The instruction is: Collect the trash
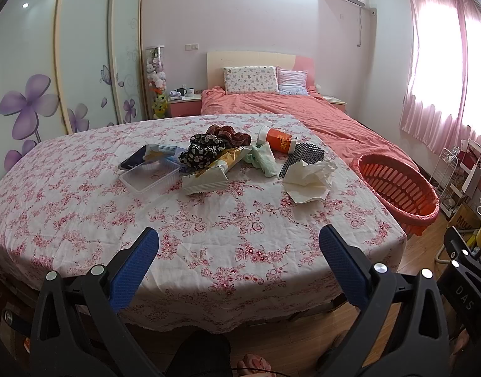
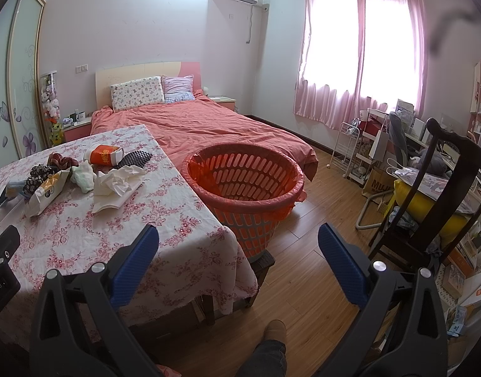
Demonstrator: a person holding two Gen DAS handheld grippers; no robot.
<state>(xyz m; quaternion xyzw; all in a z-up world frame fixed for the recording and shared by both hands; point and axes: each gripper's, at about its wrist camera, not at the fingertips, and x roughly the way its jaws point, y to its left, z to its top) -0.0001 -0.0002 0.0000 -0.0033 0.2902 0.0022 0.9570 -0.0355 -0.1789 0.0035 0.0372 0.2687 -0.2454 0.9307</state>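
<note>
A heap of trash lies mid-table on the floral tablecloth [image 1: 83, 207]: crumpled white paper [image 1: 309, 179], an orange cup on its side [image 1: 279, 140], a green tissue [image 1: 264, 158], a wipes pack [image 1: 209, 177], a clear plastic tray [image 1: 149, 176], a black dotted mat [image 1: 303, 157] and dark floral cloth [image 1: 202, 152]. An orange slotted basket [image 2: 243, 182] lined with a bag stands off the table's right edge. My left gripper [image 1: 238, 245] hangs open over the near table edge, nothing between its blue pads. My right gripper [image 2: 238, 242] is open too, over the table corner, facing the basket.
A bed with a salmon cover [image 2: 209, 132] lies behind the table. A dark wooden chair [image 2: 441, 188] piled with things, a white wire rack [image 2: 350, 147] and boxes crowd the right side. Wood floor [image 2: 309, 251] runs between basket and chair. A person's shoe [image 2: 273, 330] shows below.
</note>
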